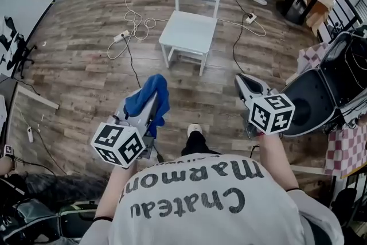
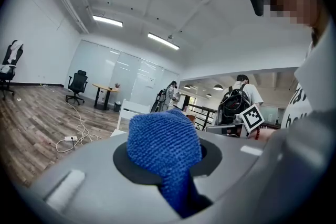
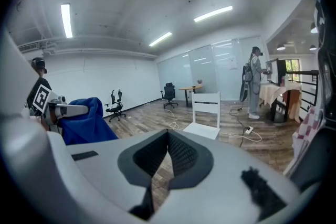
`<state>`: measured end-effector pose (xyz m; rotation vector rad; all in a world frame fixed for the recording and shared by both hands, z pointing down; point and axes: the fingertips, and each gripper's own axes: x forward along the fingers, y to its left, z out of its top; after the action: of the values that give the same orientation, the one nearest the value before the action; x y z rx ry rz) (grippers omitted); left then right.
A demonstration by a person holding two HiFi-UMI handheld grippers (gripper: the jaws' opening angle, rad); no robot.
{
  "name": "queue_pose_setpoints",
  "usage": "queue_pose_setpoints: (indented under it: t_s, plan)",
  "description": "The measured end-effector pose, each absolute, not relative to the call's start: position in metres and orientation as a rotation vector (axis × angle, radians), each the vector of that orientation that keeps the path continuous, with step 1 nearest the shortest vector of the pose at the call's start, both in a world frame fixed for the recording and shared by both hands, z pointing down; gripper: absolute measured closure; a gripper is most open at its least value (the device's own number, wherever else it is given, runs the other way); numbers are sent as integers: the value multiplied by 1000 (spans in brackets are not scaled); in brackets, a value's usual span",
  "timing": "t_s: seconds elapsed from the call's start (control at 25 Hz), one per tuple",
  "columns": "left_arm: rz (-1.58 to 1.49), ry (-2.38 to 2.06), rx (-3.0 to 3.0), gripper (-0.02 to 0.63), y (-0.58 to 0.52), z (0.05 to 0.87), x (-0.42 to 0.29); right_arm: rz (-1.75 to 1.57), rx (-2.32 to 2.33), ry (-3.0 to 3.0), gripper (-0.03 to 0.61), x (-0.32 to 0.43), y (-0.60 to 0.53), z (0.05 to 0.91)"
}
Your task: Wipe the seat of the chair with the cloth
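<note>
Well, the blue cloth [image 1: 150, 96] looks soft and light, likely to bunch; the left gripper [image 2: 167, 157] has its fingers pinching one fold. The right gripper [image 3: 167, 136] has fingers meeting on nothing. The white chair [image 1: 189, 28] stands far ahead, well apart.

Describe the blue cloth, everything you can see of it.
The blue cloth looks like a nubby, knitted microfibre, bunched rather than folded. It is clamped between the jaws of the left gripper, with a wad bulging above them and a tail drooping over the side. It is held in the air, well short of the white chair, and touches nothing else.
</note>
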<state>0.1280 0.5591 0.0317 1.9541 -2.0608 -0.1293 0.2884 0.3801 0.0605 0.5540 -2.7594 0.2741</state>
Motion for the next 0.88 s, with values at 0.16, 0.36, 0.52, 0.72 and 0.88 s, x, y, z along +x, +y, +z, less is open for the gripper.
queue_pose_setpoints:
  t_s: [0.16,0.36,0.52,0.72,0.88]
  plan:
    - [-162,-2074,1911,523,518,32,95,277,540,-2754,565,258,334,60]
    - [-165,-2070,1887,523,470,34,55,270,526,-2746,565,219,281,56]
    - [-159,-2065,1877,523,433,42,26,257,520,-2740,565,191,243,56]
    - [-139,-2054,1892,523,390,50,1,243,539,-2735,565,167,197,60]
    - [-161,-2025,1906,525,361,47,-15,263,539,-2750,565,148,169,56]
